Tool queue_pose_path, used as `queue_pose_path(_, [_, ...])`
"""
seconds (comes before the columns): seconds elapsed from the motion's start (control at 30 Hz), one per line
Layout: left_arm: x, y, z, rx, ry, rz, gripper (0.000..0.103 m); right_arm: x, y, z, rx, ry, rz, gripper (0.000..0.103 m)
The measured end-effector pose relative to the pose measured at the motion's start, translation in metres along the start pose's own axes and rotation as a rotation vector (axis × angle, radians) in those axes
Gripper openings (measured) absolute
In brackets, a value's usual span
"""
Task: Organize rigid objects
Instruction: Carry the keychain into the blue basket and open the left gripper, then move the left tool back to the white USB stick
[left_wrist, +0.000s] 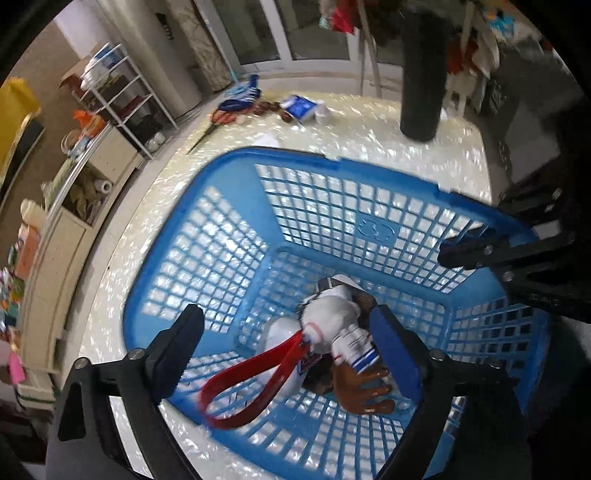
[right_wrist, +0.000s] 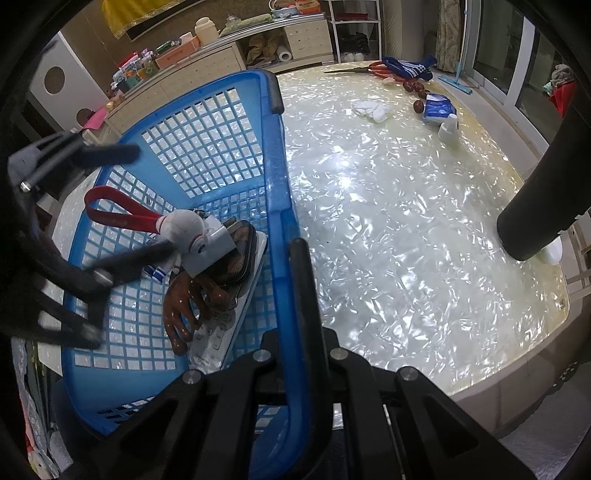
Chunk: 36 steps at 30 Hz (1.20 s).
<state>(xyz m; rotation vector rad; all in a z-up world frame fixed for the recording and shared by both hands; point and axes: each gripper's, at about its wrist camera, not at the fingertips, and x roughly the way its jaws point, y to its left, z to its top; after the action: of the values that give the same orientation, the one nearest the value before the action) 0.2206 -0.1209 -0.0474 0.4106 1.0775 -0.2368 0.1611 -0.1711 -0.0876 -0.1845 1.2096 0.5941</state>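
Toys (left_wrist: 332, 328) lie in the basket (left_wrist: 229, 162) between the spread left claw (left_wrist: 291, 339); right claw (right_wrist: 299, 280) seemingly pinches its rim.

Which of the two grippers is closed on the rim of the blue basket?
The right gripper: its fingers pinch the blue basket rim. The left gripper hangs open above the basket's contents.

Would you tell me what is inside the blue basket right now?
The blue basket holds an astronaut keychain with a red strap, a brown hand figure, a mesh pouch and a white remote; anything beneath is hidden.
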Motion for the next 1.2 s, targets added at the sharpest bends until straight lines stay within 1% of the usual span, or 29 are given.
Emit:
queue_pose_path(0.03, [-0.006,0.004,-0.001,-0.014,-0.008,0.0,0.096,0.0,0.0,0.0,-0.002,0.001,0.0,0.004])
queue_pose_path(0.1, [-0.021,0.015,-0.005,-0.049,-0.024,0.01,0.102,0.0,0.0,0.0,-0.002,0.003,0.001,0.004])
queue_pose_path(0.2, [-0.038,0.034,-0.016,-0.138,0.003,-0.013,0.103,0.0,0.001,0.0,-0.005,0.004,0.0,0.004])
queue_pose_path(0.37, [-0.063,0.064,-0.05,-0.242,0.026,0.048,0.103,0.0,0.001,0.001,-0.004,0.005,-0.001,0.004])
queue_pose_path(0.47, [-0.067,0.082,-0.072,-0.314,0.054,0.065,0.103,0.001,0.0,0.001,-0.005,0.005,0.0,0.004])
queue_pose_path(0.53, [-0.062,0.095,-0.09,-0.386,0.081,0.041,0.103,0.0,0.001,0.0,-0.006,0.006,-0.002,0.004])
queue_pose_path(0.57, [-0.058,0.101,-0.097,-0.423,0.086,0.014,0.103,0.0,0.001,0.001,-0.006,0.006,-0.003,0.004])
queue_pose_path(0.67, [-0.039,0.116,-0.119,-0.548,0.14,-0.052,0.103,0.001,0.001,0.001,-0.008,0.007,-0.006,0.004])
queue_pose_path(0.8, [-0.012,0.125,-0.139,-0.663,0.188,-0.09,0.103,0.001,0.0,0.001,-0.008,0.006,-0.007,0.004])
queue_pose_path(0.87, [0.002,0.124,-0.146,-0.698,0.203,-0.082,0.103,0.001,0.0,0.001,-0.009,0.007,-0.007,0.004])
queue_pose_path(0.97, [0.023,0.122,-0.154,-0.74,0.229,-0.045,0.103,0.001,0.001,0.001,-0.011,0.007,-0.009,0.004])
queue_pose_path(1.03, [0.032,0.121,-0.154,-0.753,0.231,-0.023,0.103,0.001,0.001,0.001,-0.011,0.007,-0.009,0.004])
queue_pose_path(1.13, [0.045,0.12,-0.153,-0.729,0.23,-0.014,0.102,0.001,0.001,0.001,-0.012,0.008,-0.009,0.004])
queue_pose_path(1.2, [0.051,0.119,-0.15,-0.68,0.2,-0.016,0.102,0.001,0.001,0.001,-0.014,0.008,-0.012,0.004])
